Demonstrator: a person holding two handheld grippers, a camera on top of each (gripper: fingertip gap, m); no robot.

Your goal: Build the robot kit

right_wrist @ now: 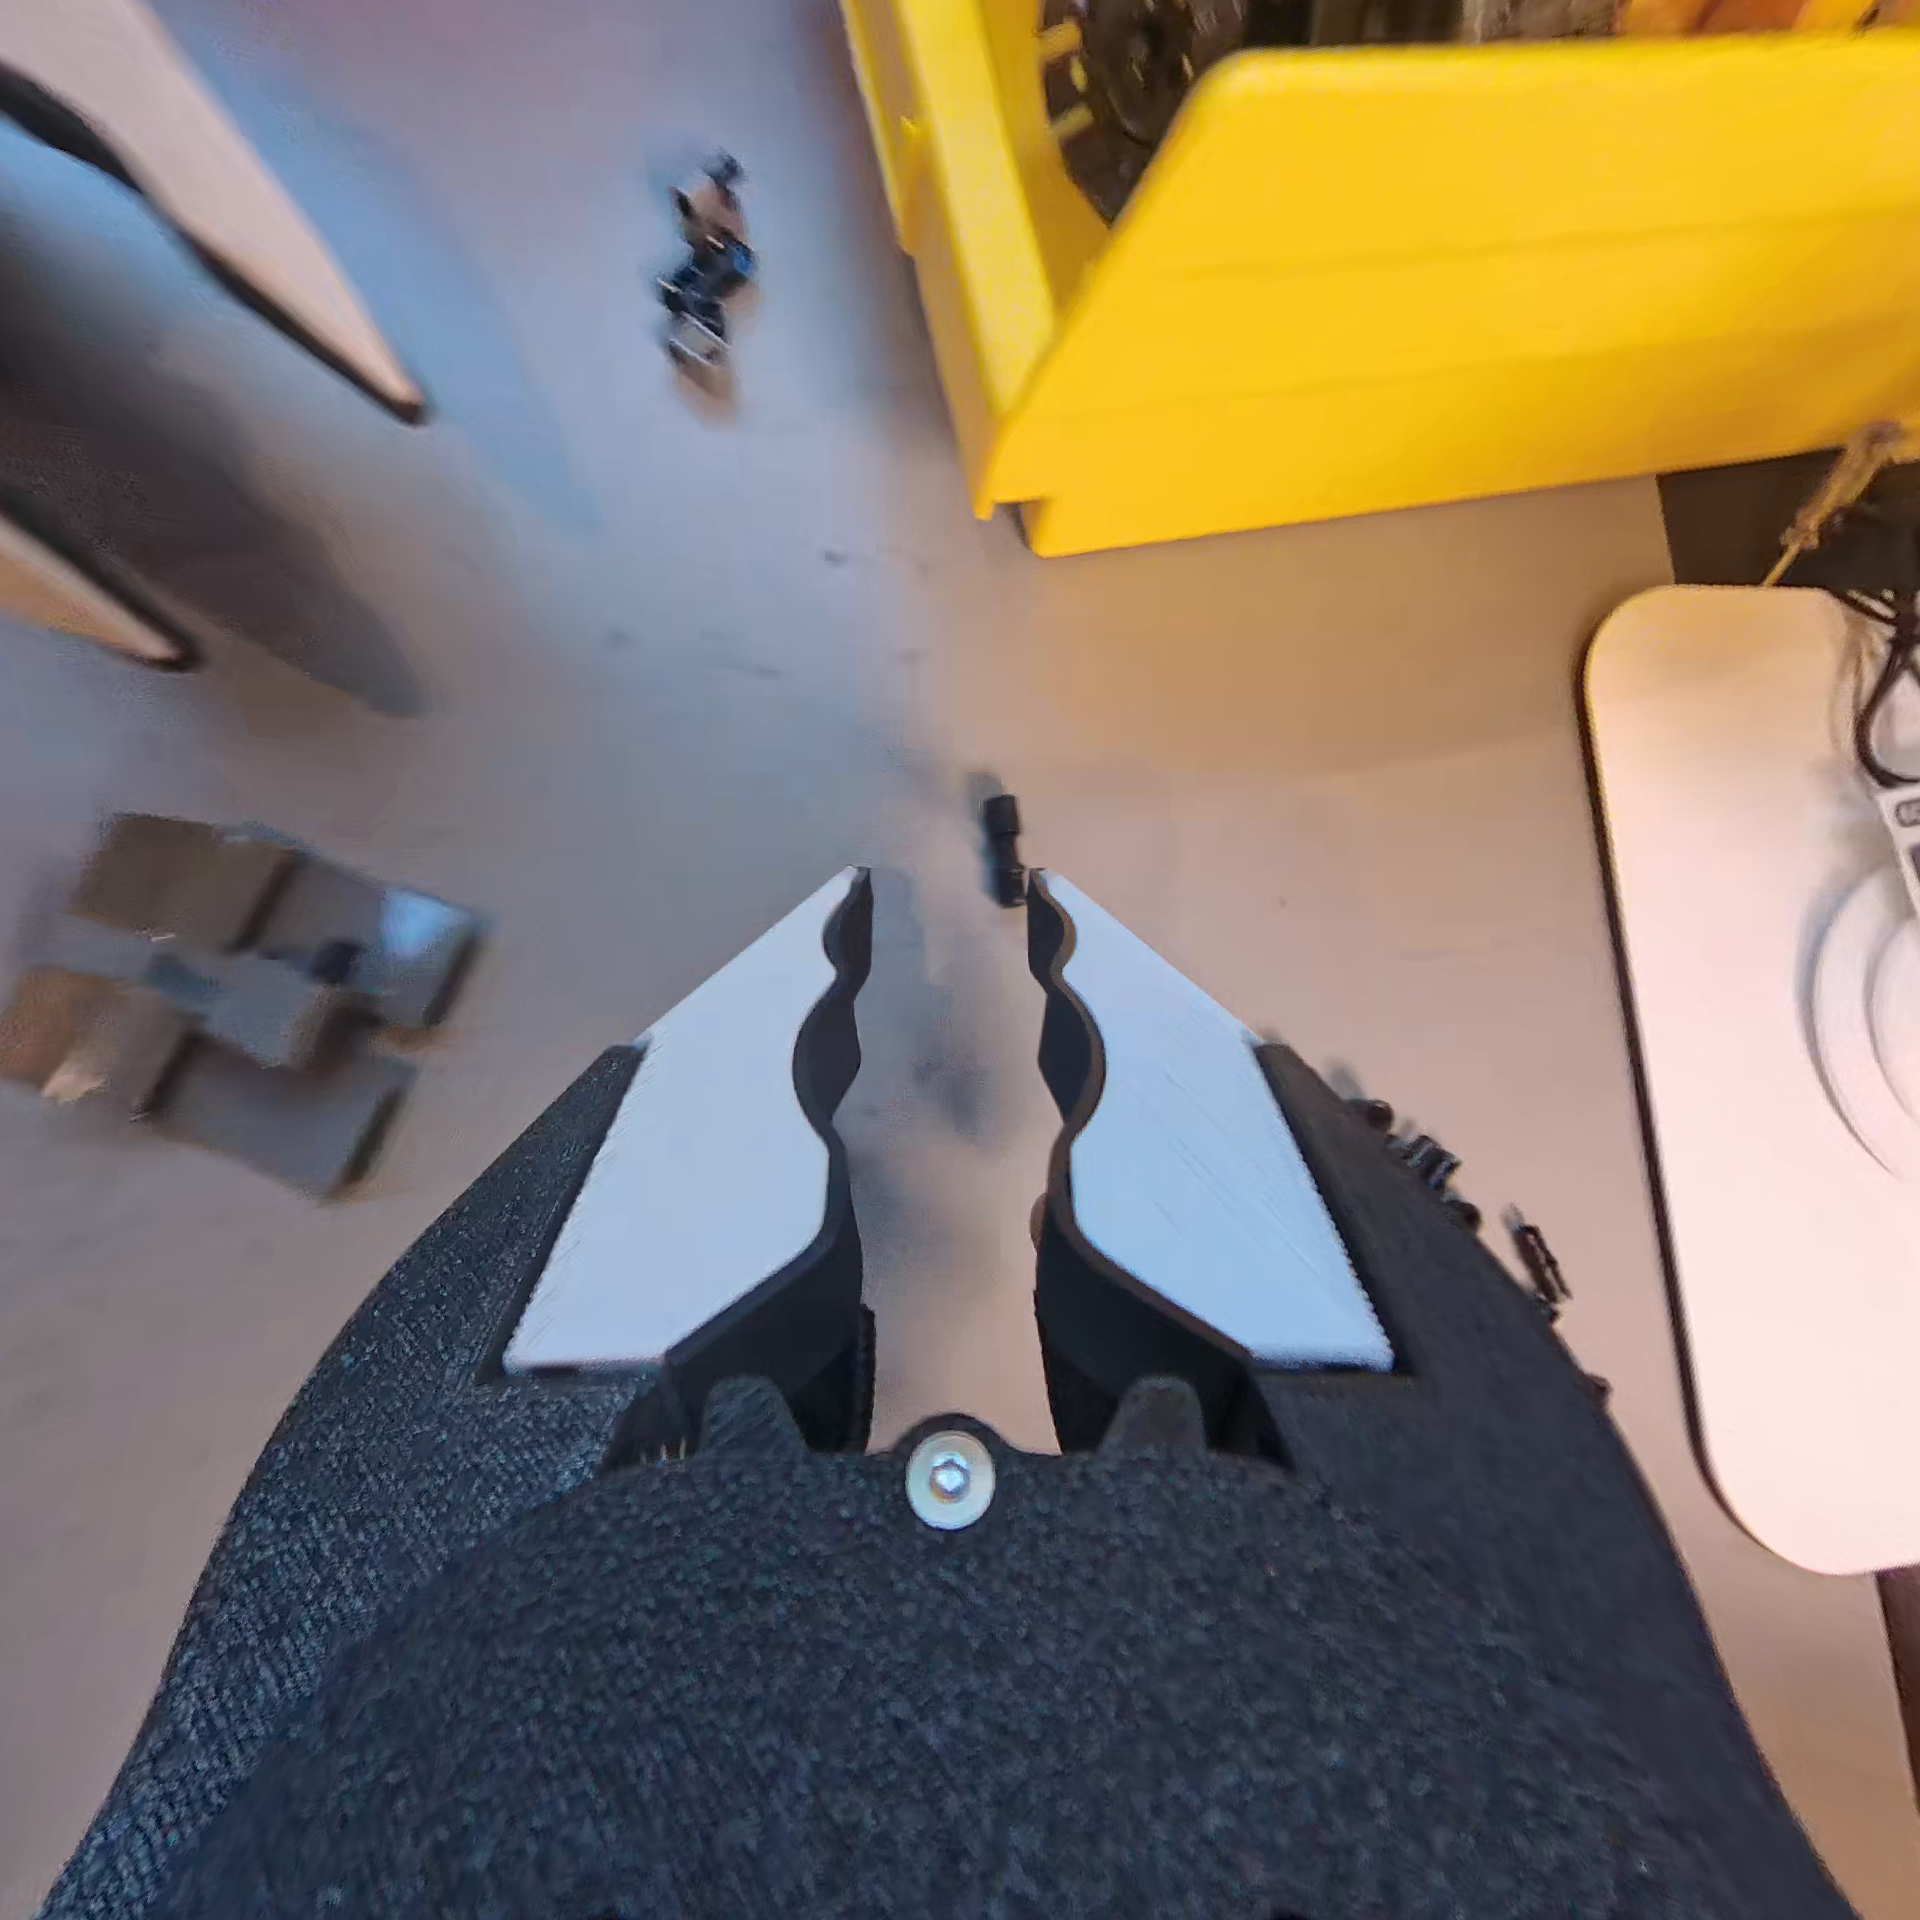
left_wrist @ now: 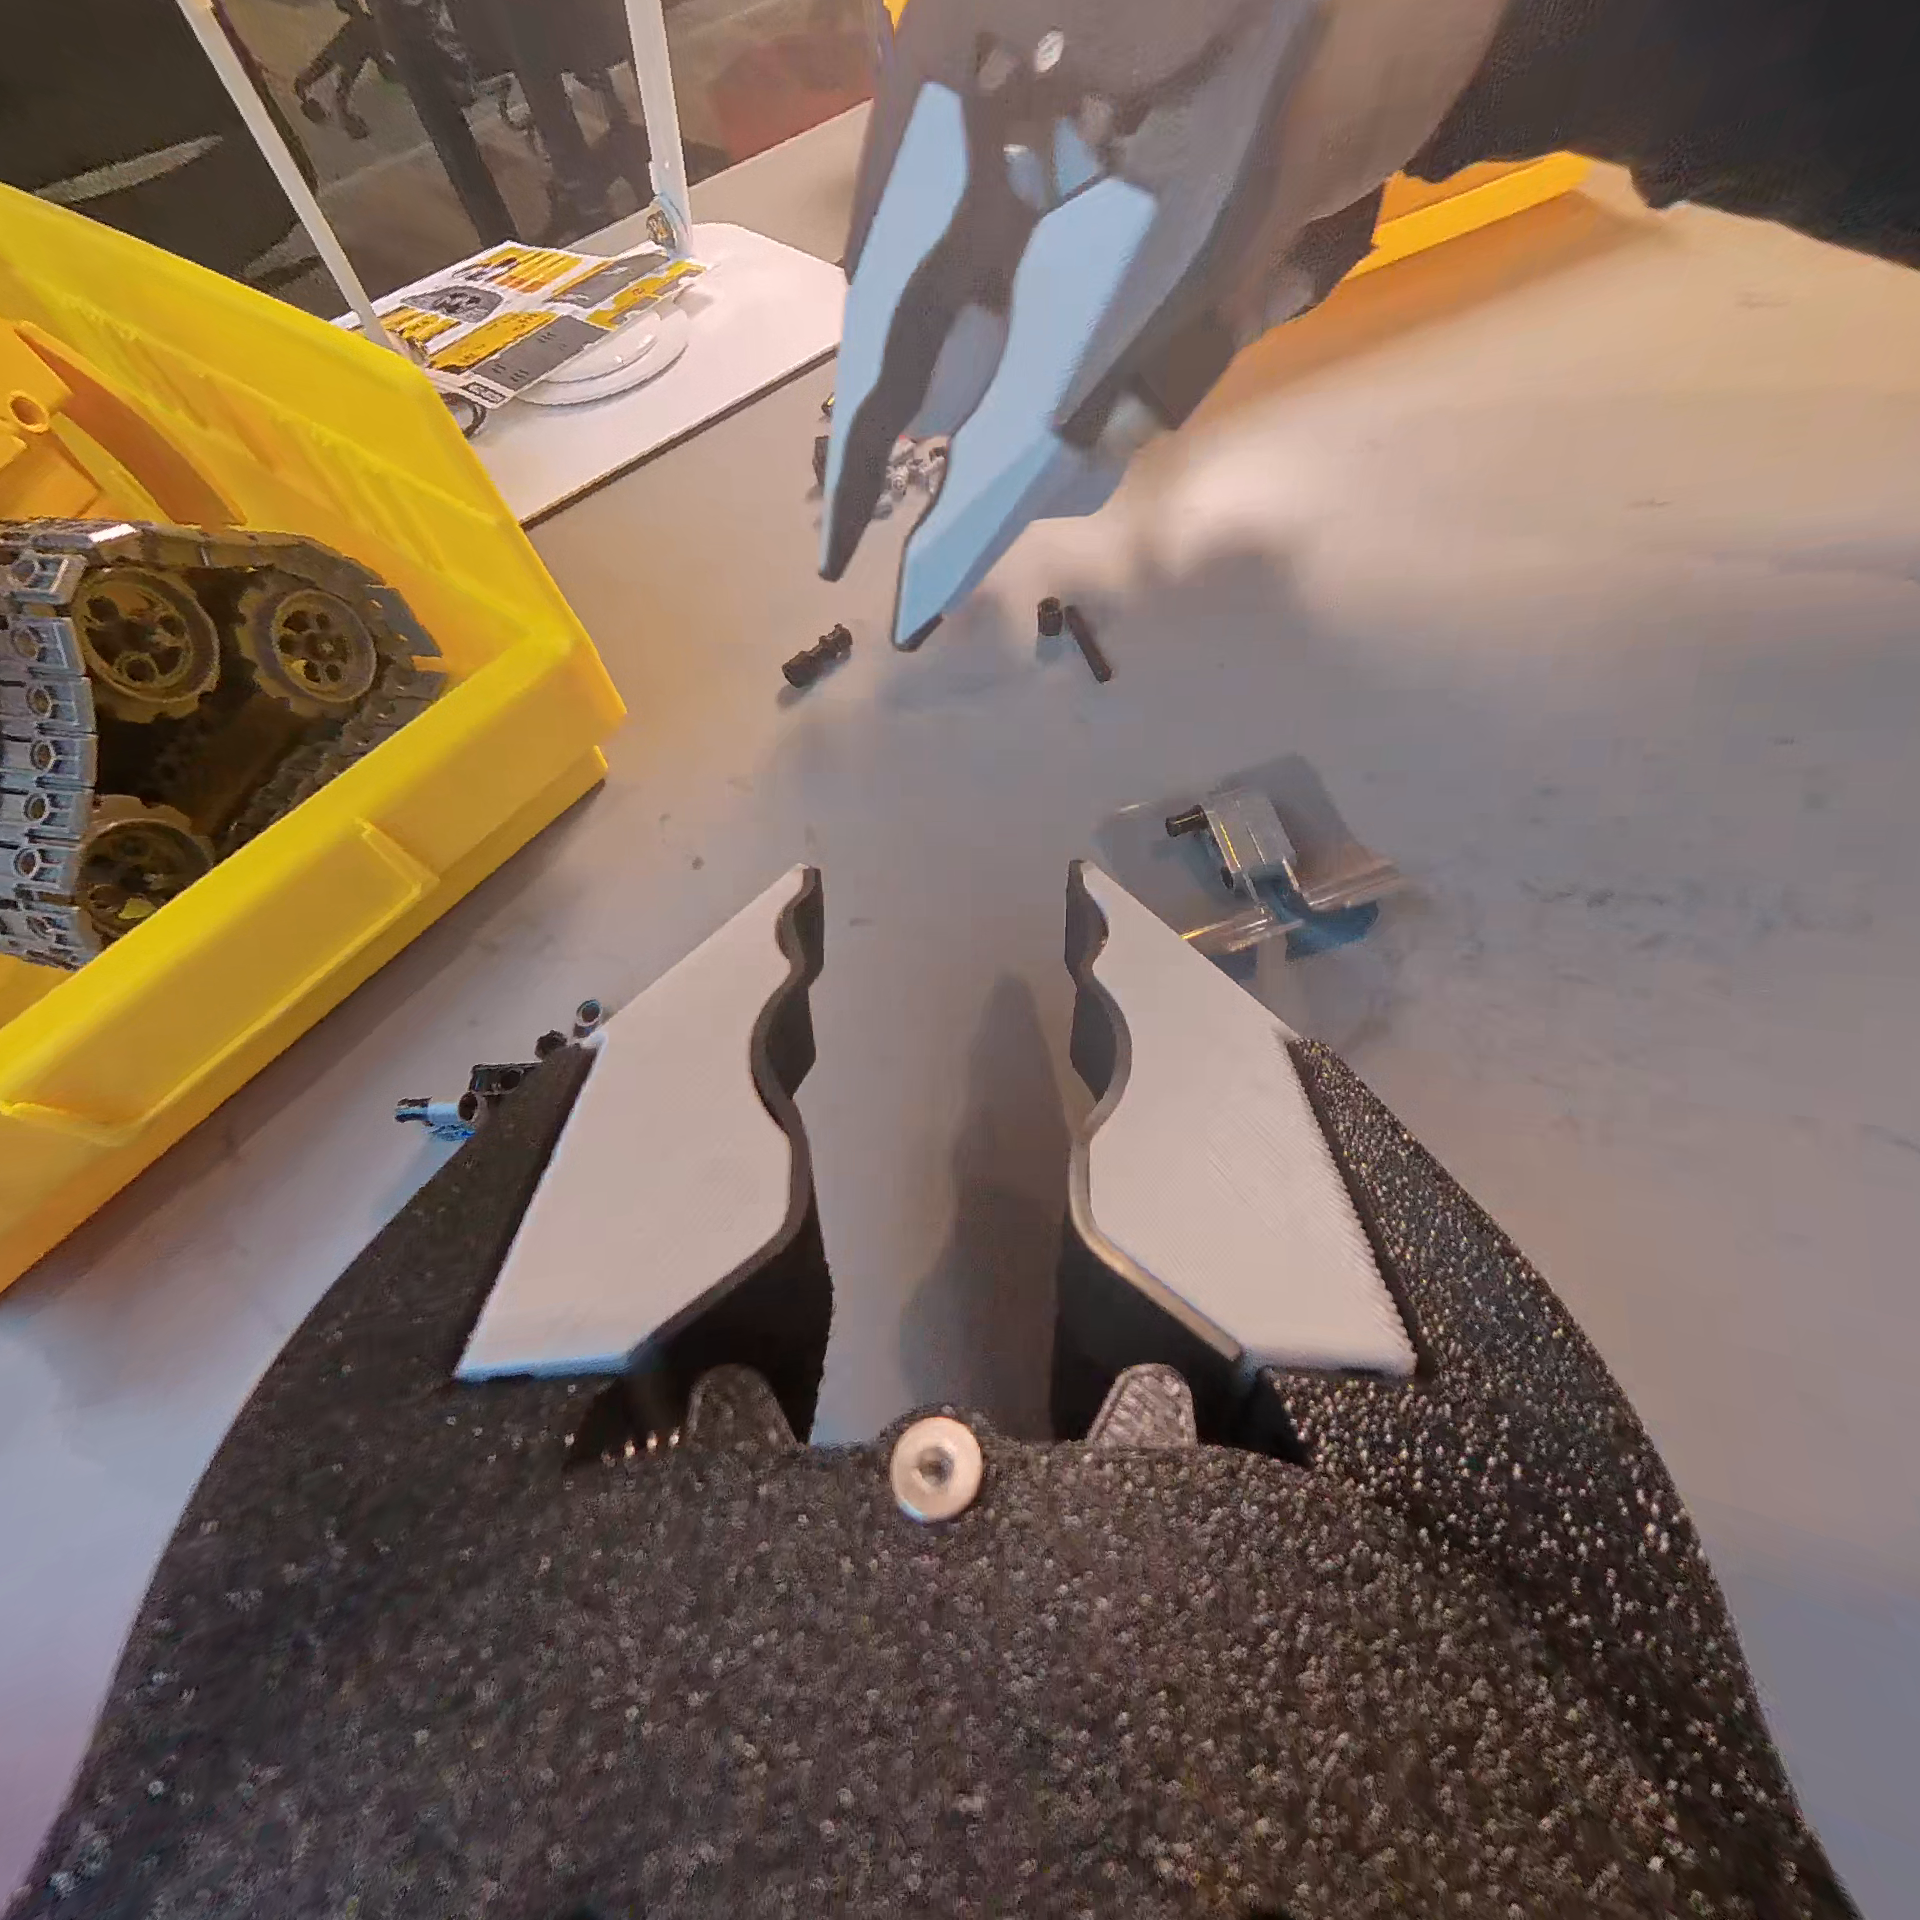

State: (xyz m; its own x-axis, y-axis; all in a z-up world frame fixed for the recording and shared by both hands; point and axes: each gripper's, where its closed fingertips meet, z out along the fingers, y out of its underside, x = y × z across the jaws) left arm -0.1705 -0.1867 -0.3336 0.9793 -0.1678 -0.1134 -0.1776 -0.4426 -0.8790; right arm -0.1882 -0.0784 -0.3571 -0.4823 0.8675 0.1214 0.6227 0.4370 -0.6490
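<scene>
Bright warm overhead light, soft shadows on table (left_wrist: pixel 1558 623); right view motion-blurred, wide-angle warp at edges in both

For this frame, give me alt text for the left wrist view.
The open left gripper hovers empty over a grey table, facing the right gripper, which points down at small black pins. A yellow bin holding a tracked toy sits left; a silver part lies right.

The yellow plastic bin (left_wrist: pixel 312 727) runs off the left wrist view's left edge, cutting the grey tracked model (left_wrist: pixel 156 717) inside it. In the right wrist view, motion blur smears the grey metal bracket (right_wrist: pixel 229 997) and the cluster of small black parts (right_wrist: pixel 707 275).
</scene>
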